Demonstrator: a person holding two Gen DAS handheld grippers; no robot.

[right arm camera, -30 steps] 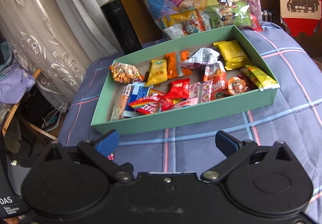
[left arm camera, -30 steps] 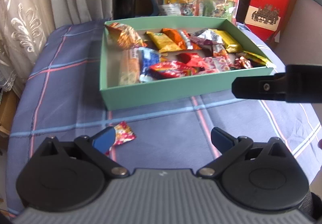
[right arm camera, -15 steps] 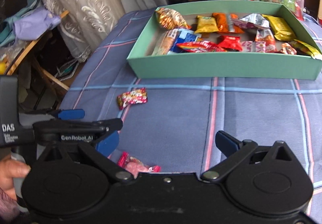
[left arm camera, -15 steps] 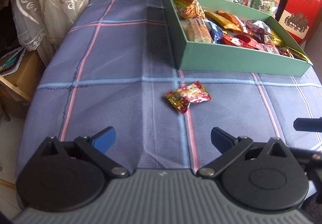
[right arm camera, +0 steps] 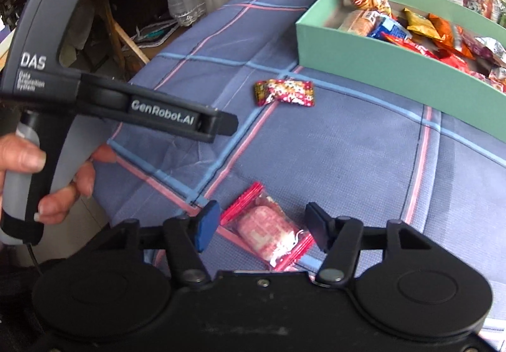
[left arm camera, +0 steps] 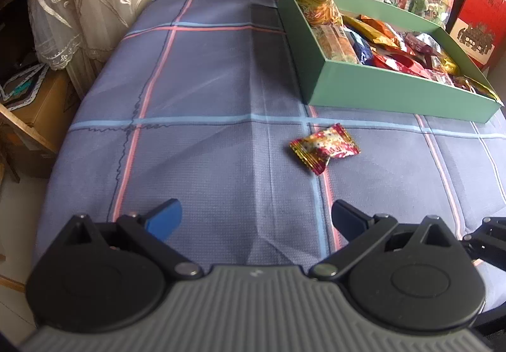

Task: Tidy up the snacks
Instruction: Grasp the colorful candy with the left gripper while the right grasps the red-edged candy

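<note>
The green box was cut off at the right wrist view's 3 o'clock edge. The red bag ran past the left wrist view's 2 o'clock corner. Print on the pink-wrapped candy was too blurred to read.

The right gripper, at the bottom centre of its own view, tilts downward with its jaws closing and a gap between the pads. The left gripper stands spread wide. A hand at lower left grips the left gripper's handle.
</note>
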